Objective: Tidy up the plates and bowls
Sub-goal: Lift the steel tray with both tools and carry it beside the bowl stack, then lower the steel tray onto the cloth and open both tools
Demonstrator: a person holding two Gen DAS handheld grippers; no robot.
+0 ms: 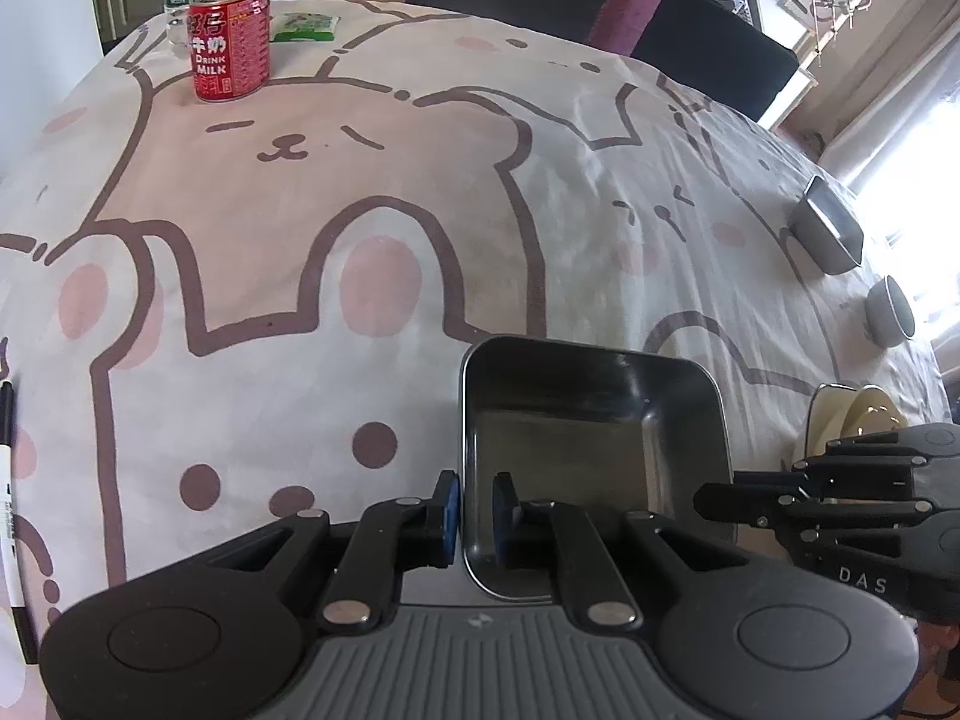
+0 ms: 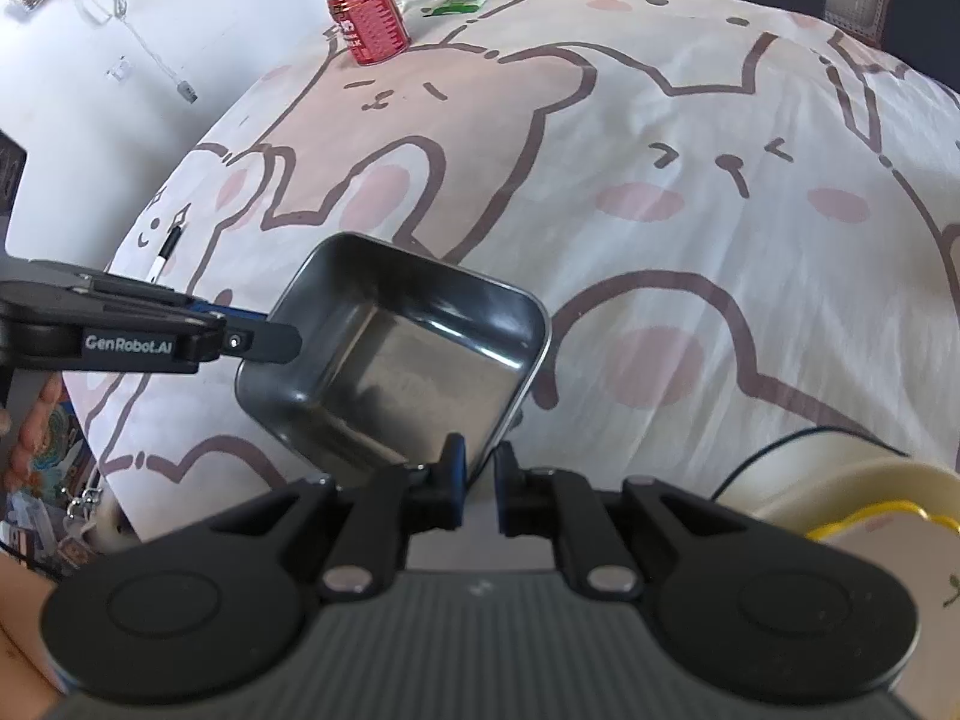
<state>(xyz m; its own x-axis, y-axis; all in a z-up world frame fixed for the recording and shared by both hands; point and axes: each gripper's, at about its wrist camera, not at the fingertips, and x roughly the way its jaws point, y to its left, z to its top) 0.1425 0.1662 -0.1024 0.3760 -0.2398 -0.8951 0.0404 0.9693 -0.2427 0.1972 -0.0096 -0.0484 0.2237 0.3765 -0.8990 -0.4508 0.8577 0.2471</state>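
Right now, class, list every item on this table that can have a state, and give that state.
Large metal tray, upright, empty, on the cloth.
Left tool, slightly open, straddling the tray's wall.
Right tool, slightly open, around the tray's near rim.
Red milk can, upright.
Small metal tray, upright.
Small bowl, upright.
Cream plates, stacked.
Marker, lying flat.

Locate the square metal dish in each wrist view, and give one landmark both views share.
Left wrist view: the square metal dish sits bottom centre-right, its left wall between the left gripper pads.
Right wrist view: the dish lies centre-left, turned cornerwise, its right rim at the right gripper.
Shared landmark: the red milk can, far upper left on the tablecloth in both.
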